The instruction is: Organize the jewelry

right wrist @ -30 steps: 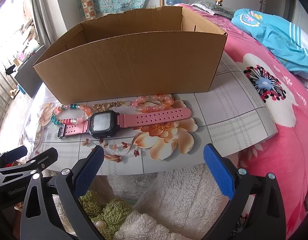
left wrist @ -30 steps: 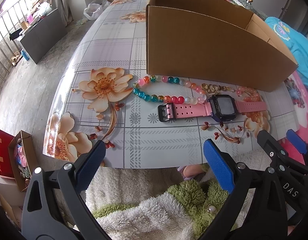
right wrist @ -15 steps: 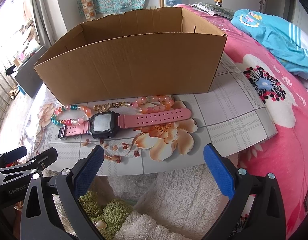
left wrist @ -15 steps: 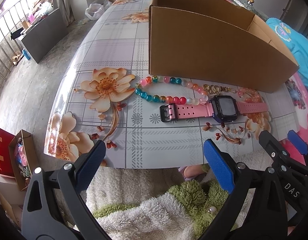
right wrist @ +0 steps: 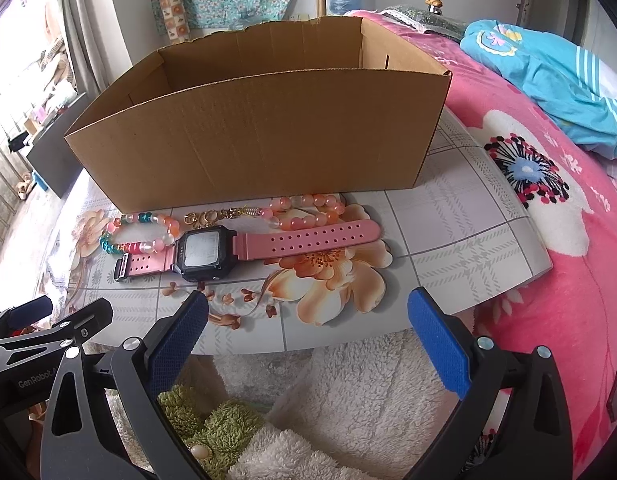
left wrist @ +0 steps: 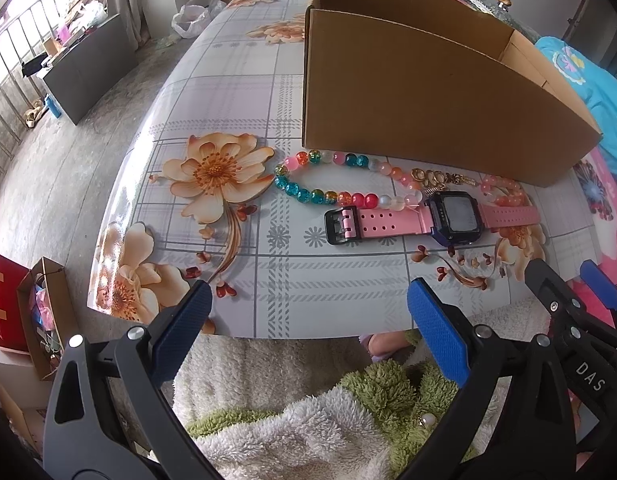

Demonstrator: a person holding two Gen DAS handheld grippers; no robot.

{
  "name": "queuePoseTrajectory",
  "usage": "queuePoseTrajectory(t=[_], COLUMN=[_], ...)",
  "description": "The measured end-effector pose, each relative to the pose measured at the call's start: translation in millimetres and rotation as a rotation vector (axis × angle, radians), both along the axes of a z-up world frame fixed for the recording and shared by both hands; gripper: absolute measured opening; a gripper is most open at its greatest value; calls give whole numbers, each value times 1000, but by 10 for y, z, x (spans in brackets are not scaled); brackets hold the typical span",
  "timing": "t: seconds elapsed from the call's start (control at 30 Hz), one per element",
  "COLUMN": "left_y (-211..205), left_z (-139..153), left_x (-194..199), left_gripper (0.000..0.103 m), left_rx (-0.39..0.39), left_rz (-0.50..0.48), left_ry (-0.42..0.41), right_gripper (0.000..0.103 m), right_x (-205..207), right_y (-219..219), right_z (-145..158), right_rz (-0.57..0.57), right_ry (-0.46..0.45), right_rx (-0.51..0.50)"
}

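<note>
A pink-strapped digital watch (left wrist: 452, 218) (right wrist: 200, 254) lies flat on the flowered table, in front of an open cardboard box (left wrist: 428, 92) (right wrist: 268, 136). Behind the watch runs a multicoloured bead bracelet (left wrist: 324, 196) (right wrist: 142, 236), then a small gold chain (left wrist: 432, 178) (right wrist: 216, 216) and a peach bead bracelet (left wrist: 504, 194) (right wrist: 308, 212). My left gripper (left wrist: 308, 316) hangs open at the table's near edge, short of the watch. At the same edge my right gripper (right wrist: 308, 316) is open too, holding nothing. Each gripper shows at the side of the other's view.
The table (left wrist: 236, 92) is a glossy tiled top with orange flowers. A pink flowered blanket (right wrist: 568, 240) and a blue garment (right wrist: 548, 64) lie to the right. Below the grippers is fluffy white and green fabric (left wrist: 308, 412). Small paper bags (left wrist: 32, 312) stand on the floor at left.
The left view has shifted slightly, so the box and jewelry sit a little further right and lower. The right view is almost unchanged. Both grippers stay open.
</note>
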State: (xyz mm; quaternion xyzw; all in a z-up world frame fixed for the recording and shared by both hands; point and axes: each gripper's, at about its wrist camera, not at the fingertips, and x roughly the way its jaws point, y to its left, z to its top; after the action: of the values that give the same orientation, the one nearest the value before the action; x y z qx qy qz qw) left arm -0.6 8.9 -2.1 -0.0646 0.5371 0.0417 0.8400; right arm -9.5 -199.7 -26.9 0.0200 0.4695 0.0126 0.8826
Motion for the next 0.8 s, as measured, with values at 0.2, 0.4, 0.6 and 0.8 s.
queuePoseTrajectory(t=[0.2,0.4,0.6,0.8], left_y=[48,248,494,694], left_z=[-18,10,85,160], left_x=[55,98,147,214], left_gripper=[94,94,94,95], left_rx=[17,44,-3,-143], left_rz=[-14,-6,-40,-95], left_ry=[-10,-60,-163,-252], right_gripper=[97,97,97,95], right_x=[36,60,132,227], right_y=[1,39,156,332], right_z=[0,21,102,154], right_rz=[-27,-26,26,94], right_ry=[-9,-34,-72,-87], right_rx=[5,45,91,125])
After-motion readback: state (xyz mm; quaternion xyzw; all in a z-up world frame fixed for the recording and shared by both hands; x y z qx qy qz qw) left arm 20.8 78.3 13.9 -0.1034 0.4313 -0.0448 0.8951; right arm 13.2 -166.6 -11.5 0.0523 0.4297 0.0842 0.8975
